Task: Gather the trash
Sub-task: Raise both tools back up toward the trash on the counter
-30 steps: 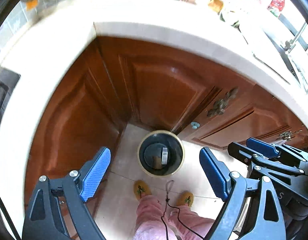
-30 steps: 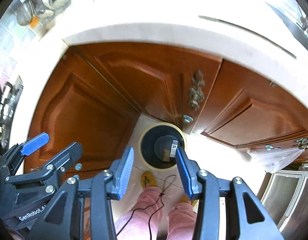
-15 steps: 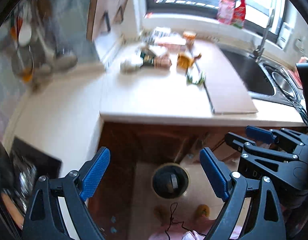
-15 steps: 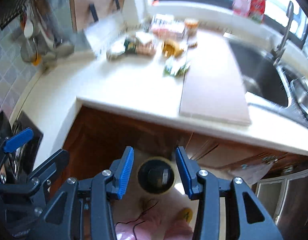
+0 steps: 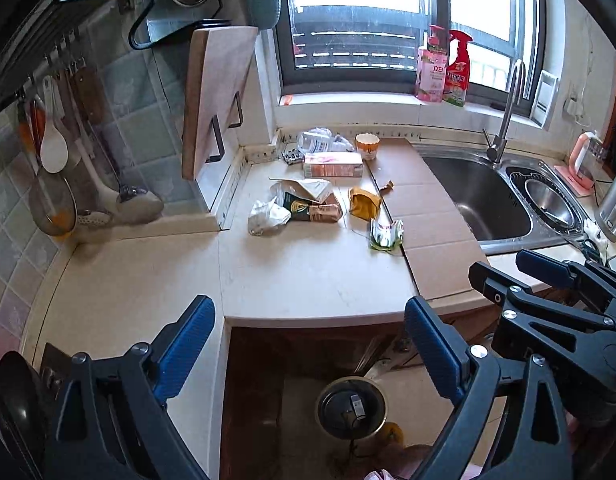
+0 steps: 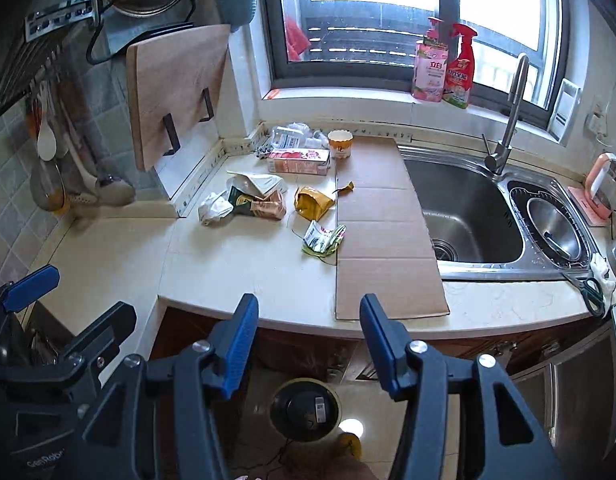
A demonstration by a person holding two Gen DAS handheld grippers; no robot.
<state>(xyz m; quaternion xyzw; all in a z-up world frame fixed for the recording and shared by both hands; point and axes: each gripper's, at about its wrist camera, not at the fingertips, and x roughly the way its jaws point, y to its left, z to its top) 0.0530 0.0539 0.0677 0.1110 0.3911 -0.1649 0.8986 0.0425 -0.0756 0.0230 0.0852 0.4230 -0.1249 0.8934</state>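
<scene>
Both the left gripper (image 5: 310, 350) and right gripper (image 6: 308, 344) are opening with nothing between them, above the round bin (image 6: 305, 408), the trash (image 6: 314, 202) lying beyond on the counter (image 6: 247, 272).

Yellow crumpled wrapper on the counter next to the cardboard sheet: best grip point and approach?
Take the crumpled yellow wrapper from above, tongs across its puffed-up middle, closing front to back. It lies low and loose on the pale stone counter, so a side approach would likely just push it. The flat brown cardboard sheet touches its right side; the left side is freer.
</scene>
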